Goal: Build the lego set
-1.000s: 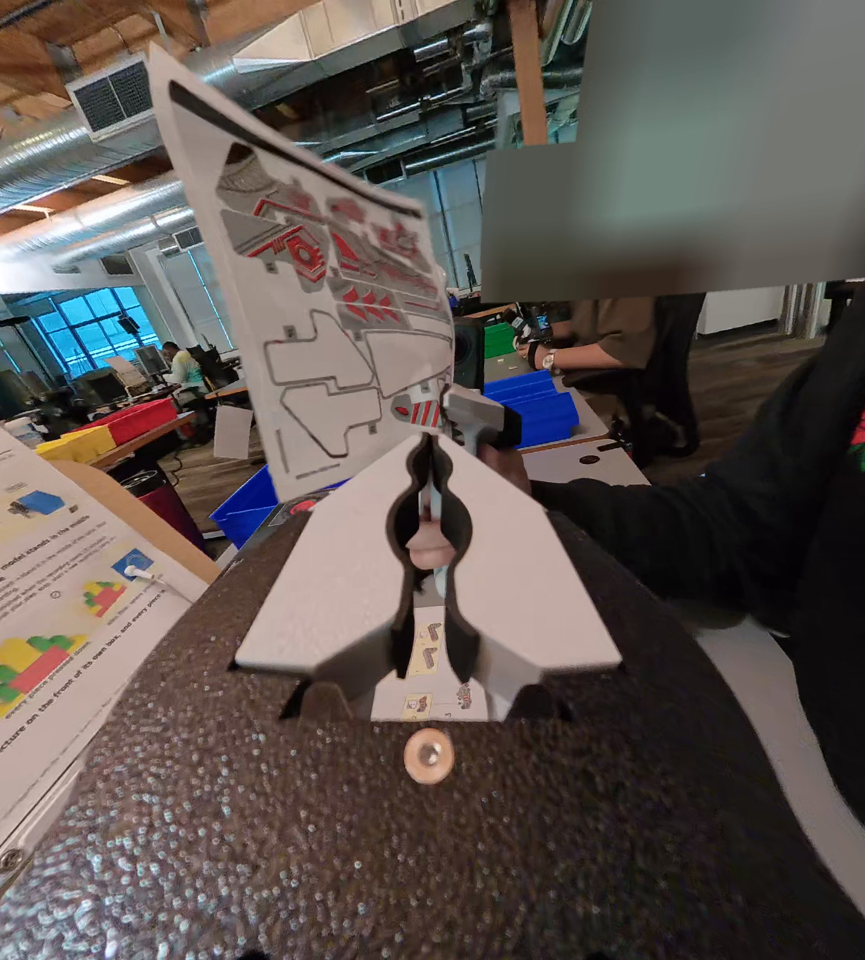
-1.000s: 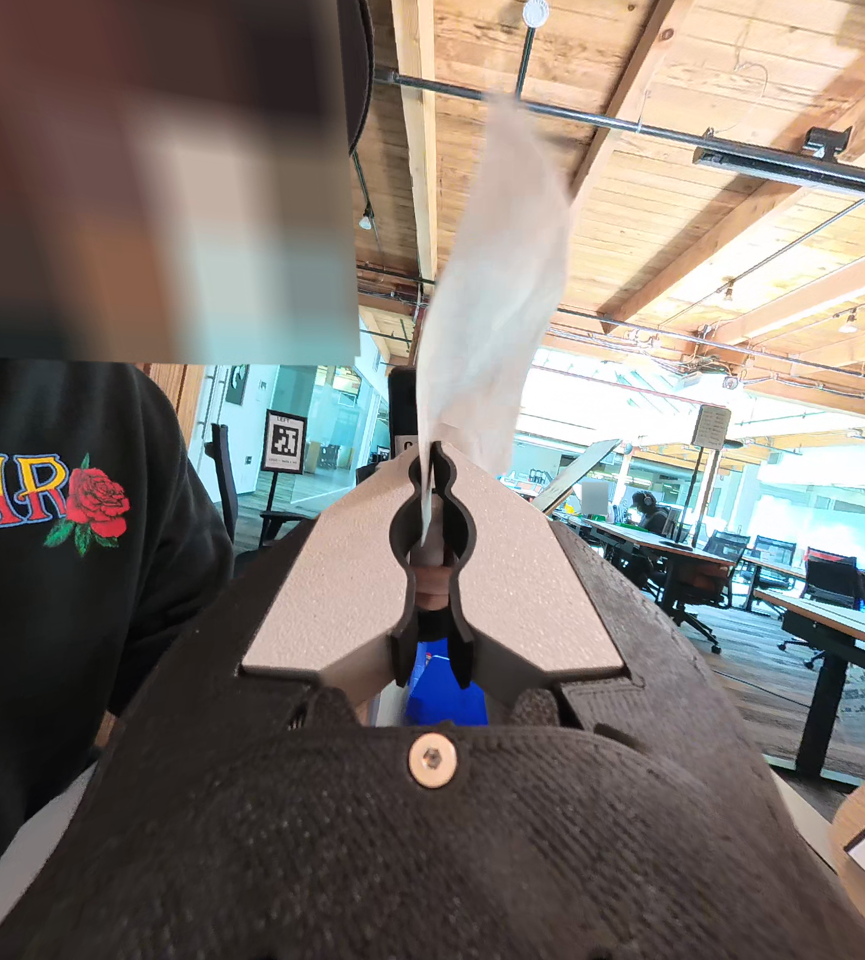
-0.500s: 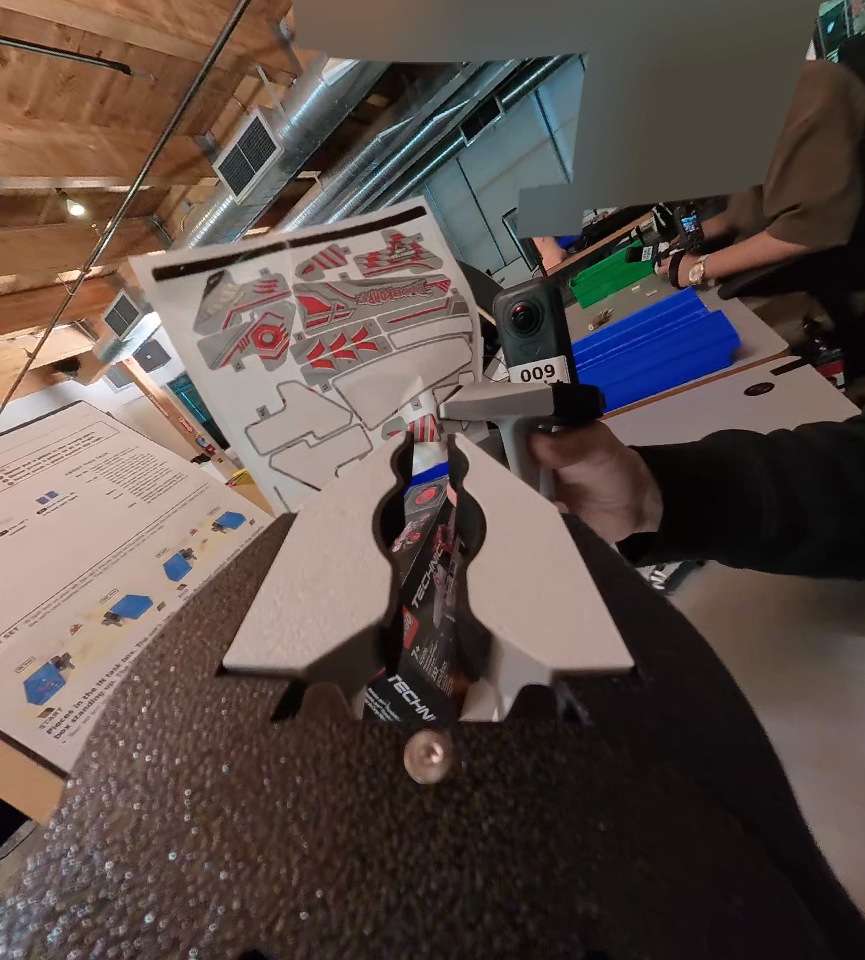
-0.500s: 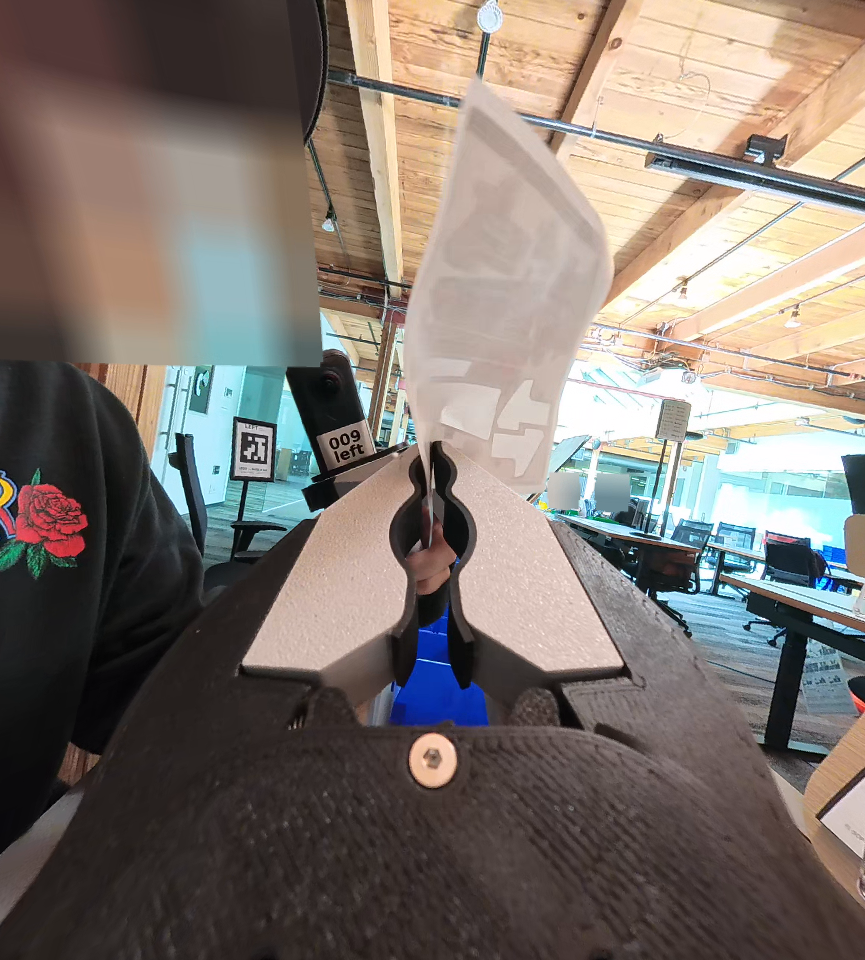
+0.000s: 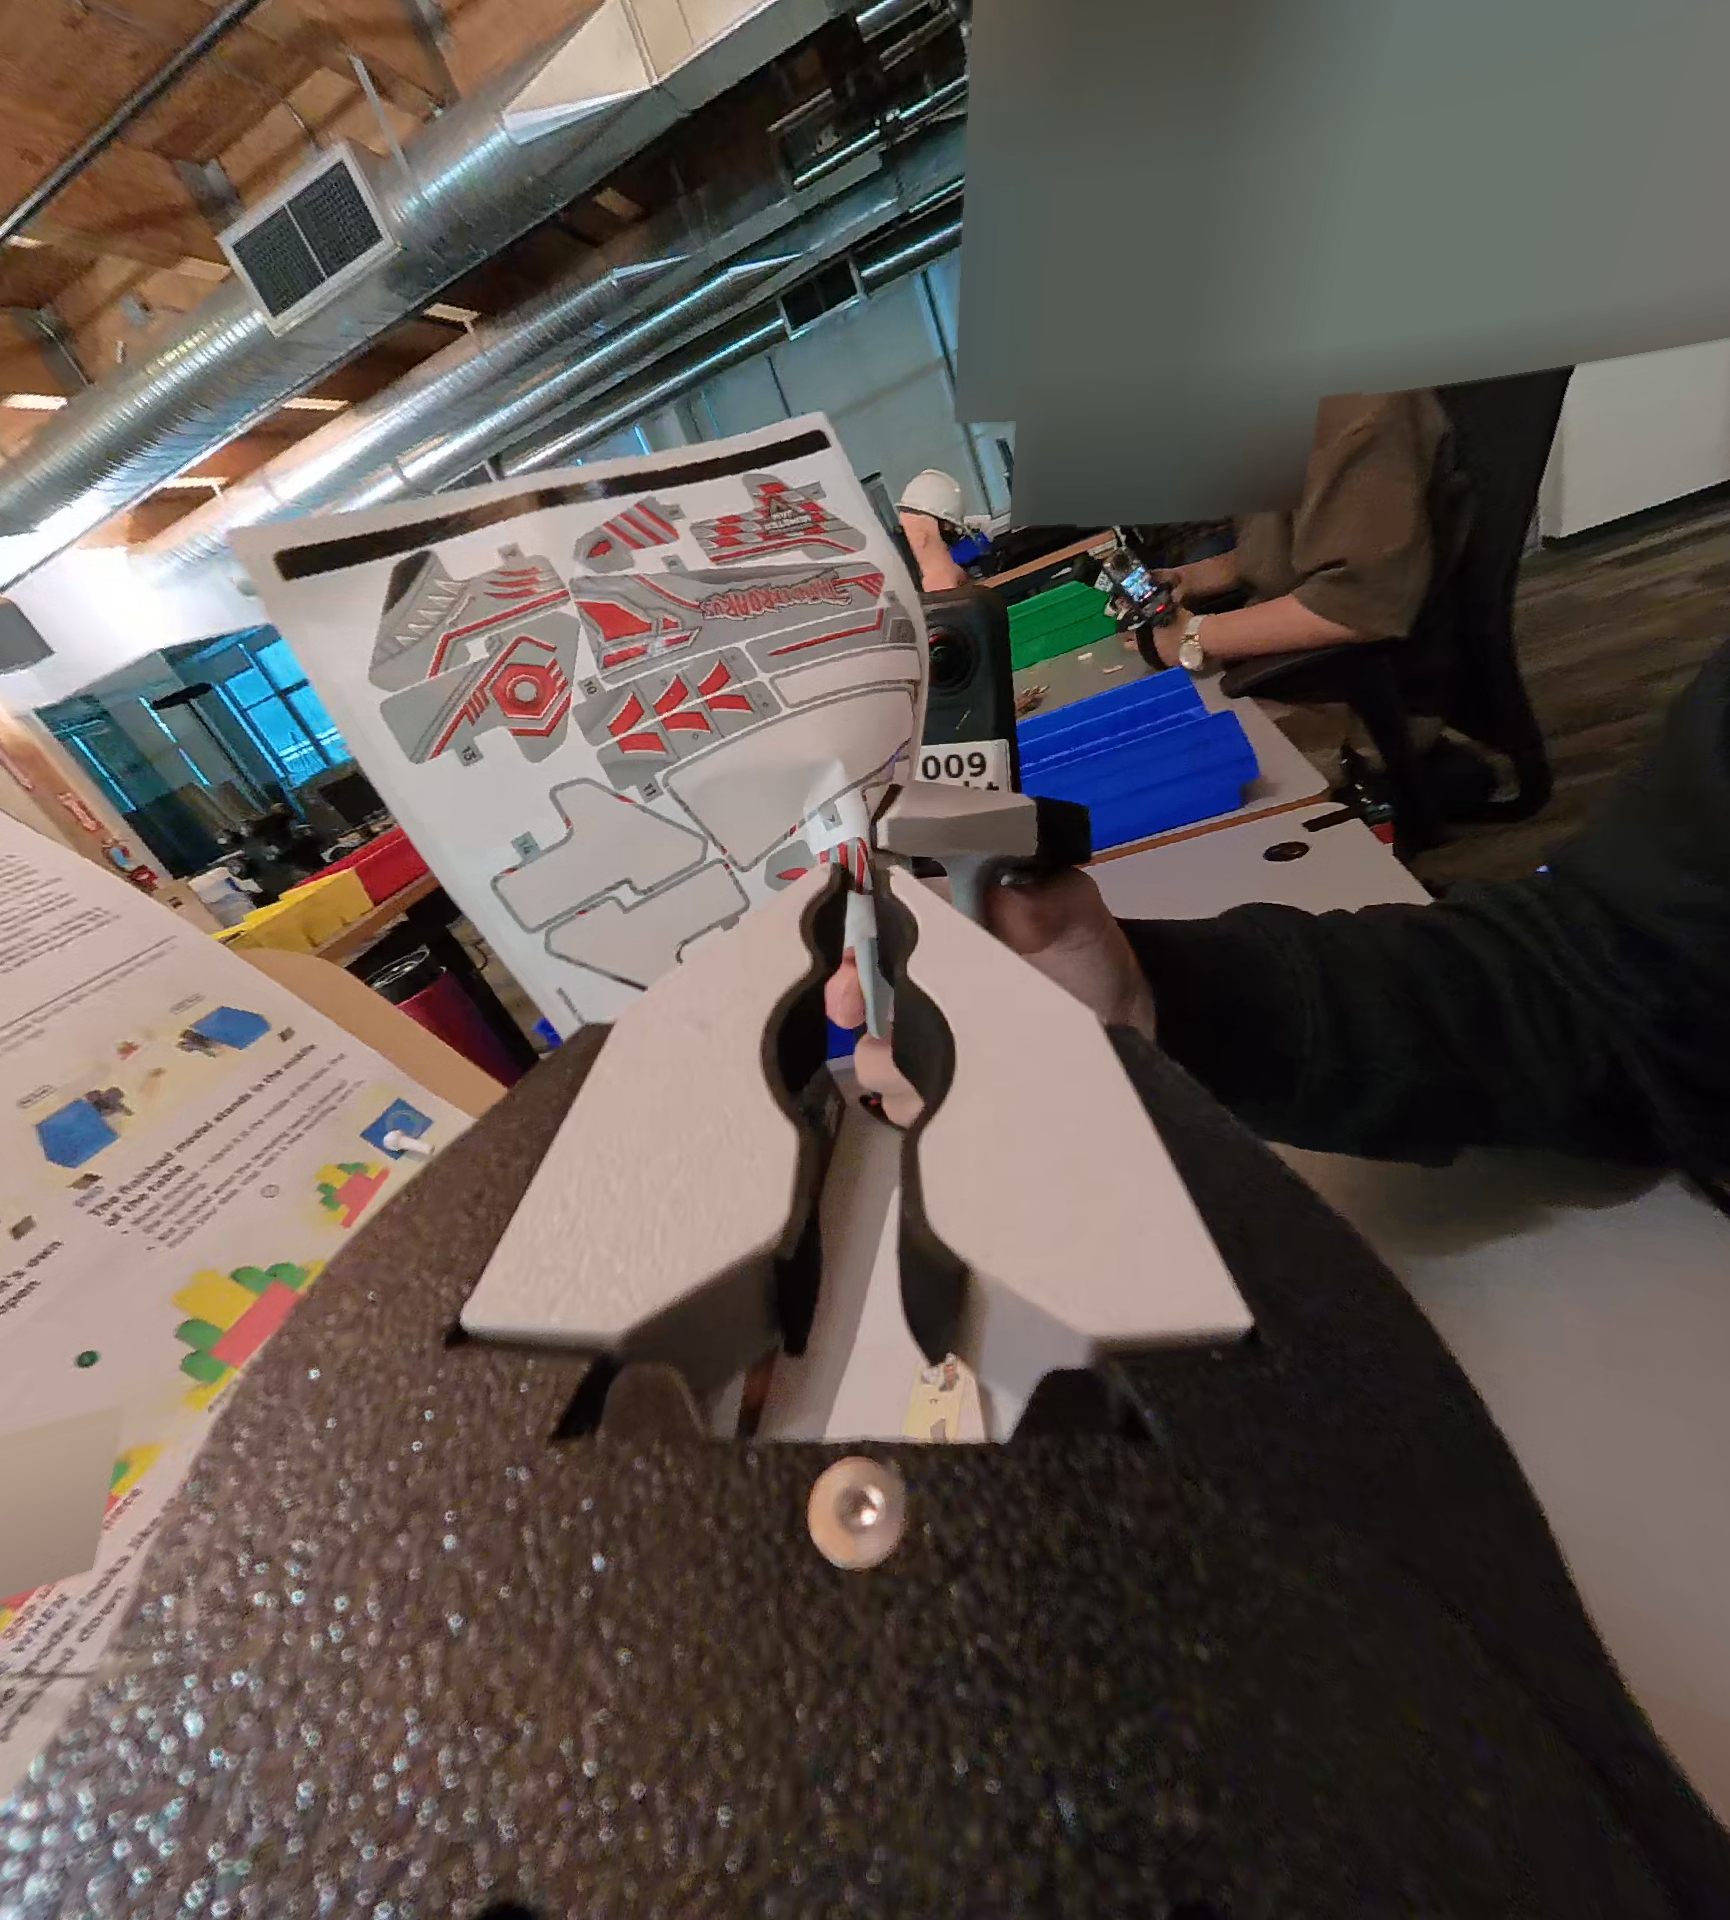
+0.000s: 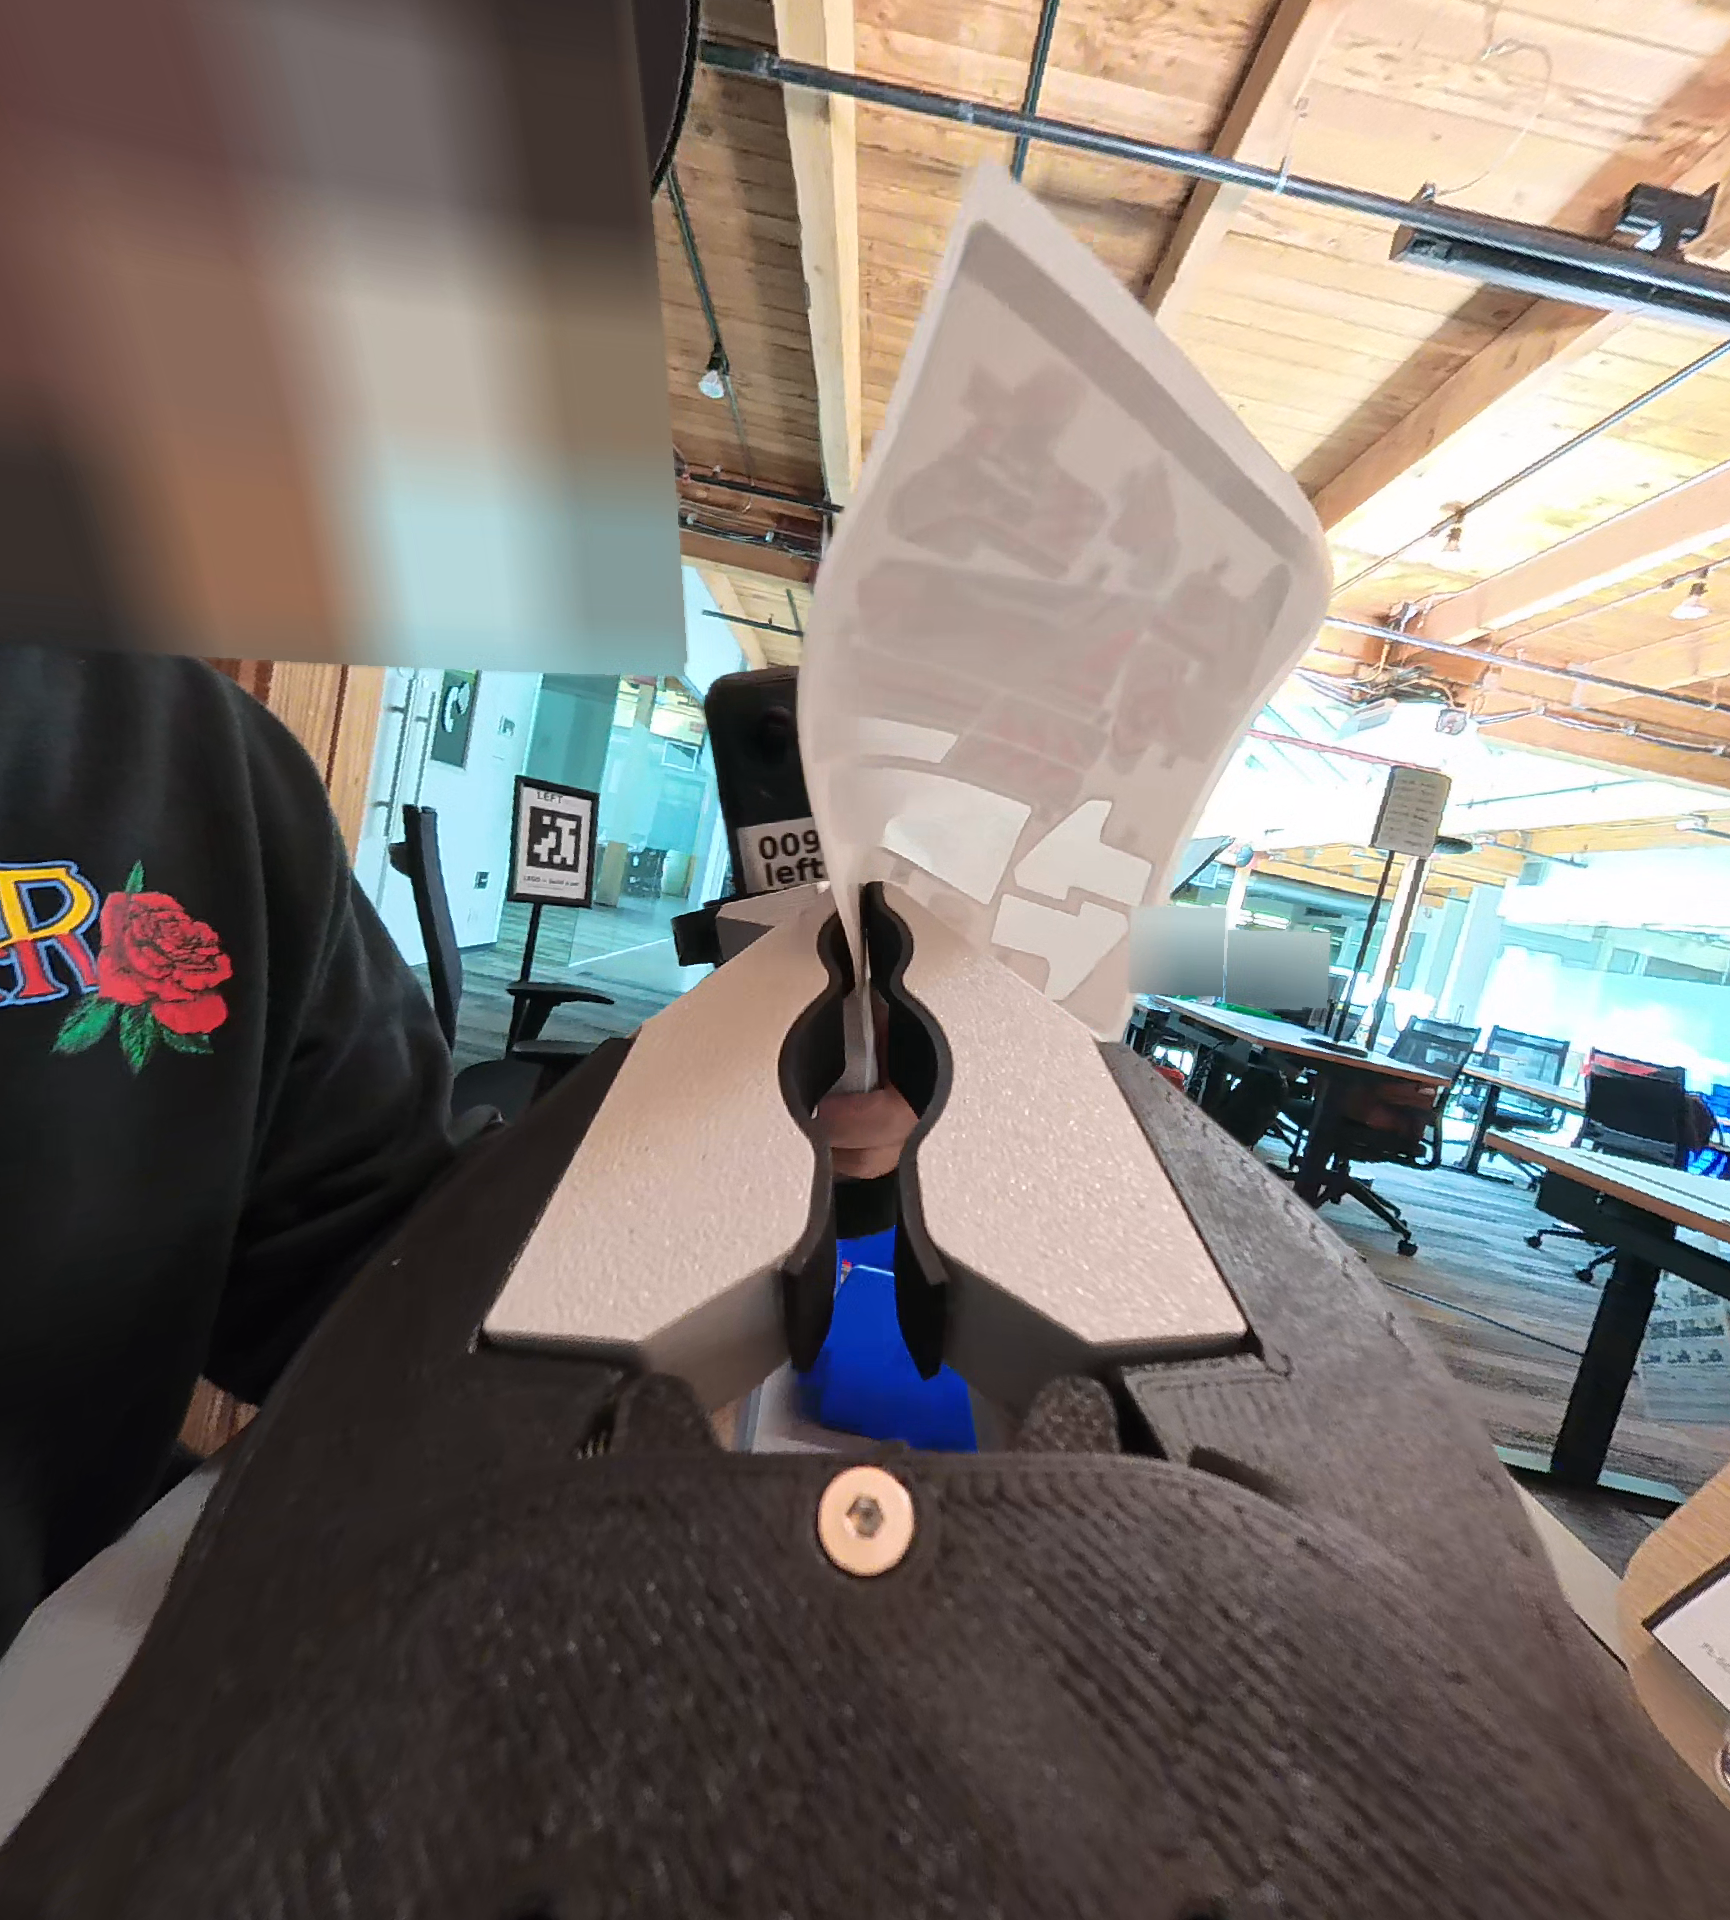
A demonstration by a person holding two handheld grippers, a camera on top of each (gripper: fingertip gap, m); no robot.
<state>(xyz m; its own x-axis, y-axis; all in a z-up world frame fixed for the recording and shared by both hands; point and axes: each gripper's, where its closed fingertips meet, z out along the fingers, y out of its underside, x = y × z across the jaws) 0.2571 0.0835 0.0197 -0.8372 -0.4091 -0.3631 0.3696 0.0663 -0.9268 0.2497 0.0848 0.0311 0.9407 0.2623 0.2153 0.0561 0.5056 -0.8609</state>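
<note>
1. A white paper sticker sheet (image 5: pixel 622 717) printed with red and grey decal shapes stands roughly upright in the air, above the surface, its black bar along the top edge.
2. Several grey-outlined shapes low on its printed face are blank.
3. Its lower corner is crumpled.
4. From behind, the sheet (image 6: pixel 1058 623) curves, print showing faintly through.

Sticker sheet (image 5: pixel 632 727): thin paper, slightly glossy printed face; reverse (image 6: pixel 1048 623) matt, translucent.
Left tool (image 5: pixel 866 883): fingers (image 5: pixel 653 1174) matt grey, finely textured plastic; body rough, speckled black plastic; shiny metal screw (image 5: pixel 856 1509).
Right tool (image 6: pixel 866 899): same finishes.
Instruction sheet (image 5: pixel 61 1195): smooth printed paper.
Tabletop (image 5: pixel 1567 1403): smooth, matt, pale.
Sleeve (image 5: pixel 1412 1008): black cloth.
</note>
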